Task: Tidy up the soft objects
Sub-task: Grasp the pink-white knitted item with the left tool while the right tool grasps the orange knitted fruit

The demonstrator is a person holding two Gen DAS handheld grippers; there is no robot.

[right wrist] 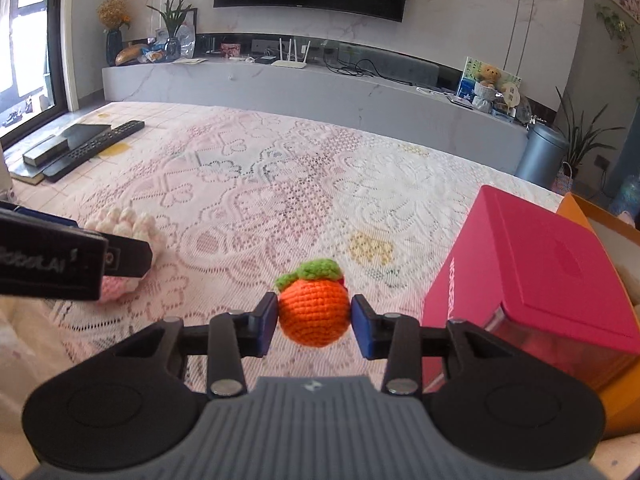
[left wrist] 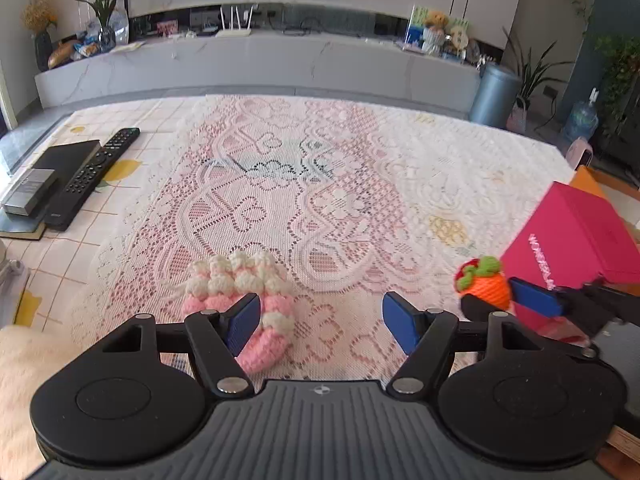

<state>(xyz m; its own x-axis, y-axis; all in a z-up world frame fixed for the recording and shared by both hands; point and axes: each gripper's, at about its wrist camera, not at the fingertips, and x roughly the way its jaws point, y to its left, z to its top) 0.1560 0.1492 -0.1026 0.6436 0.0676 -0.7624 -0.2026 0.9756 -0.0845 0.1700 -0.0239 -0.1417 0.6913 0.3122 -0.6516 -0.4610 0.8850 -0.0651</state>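
An orange crochet fruit [right wrist: 314, 316] with a green leaf top sits between the blue pads of my right gripper [right wrist: 315, 312], which press on both its sides just above the lace tablecloth [right wrist: 280, 200]. In the left wrist view the same fruit [left wrist: 486, 286] shows at the right, beside the pink box. A pink-and-white crochet piece [left wrist: 236, 284] lies on the cloth, partly behind the left finger of my left gripper [left wrist: 322, 308]. That gripper stands wide open, and its pads touch nothing. In the right wrist view the left gripper's black body hides part of the piece [right wrist: 128, 220].
A magenta box [right wrist: 540, 272] stands at the right on an orange box [right wrist: 576, 208]. A remote control [left wrist: 100, 164] and a flat black device [left wrist: 68, 160] lie at the far left. Something cream and fluffy [left wrist: 20, 360] sits at the near left corner.
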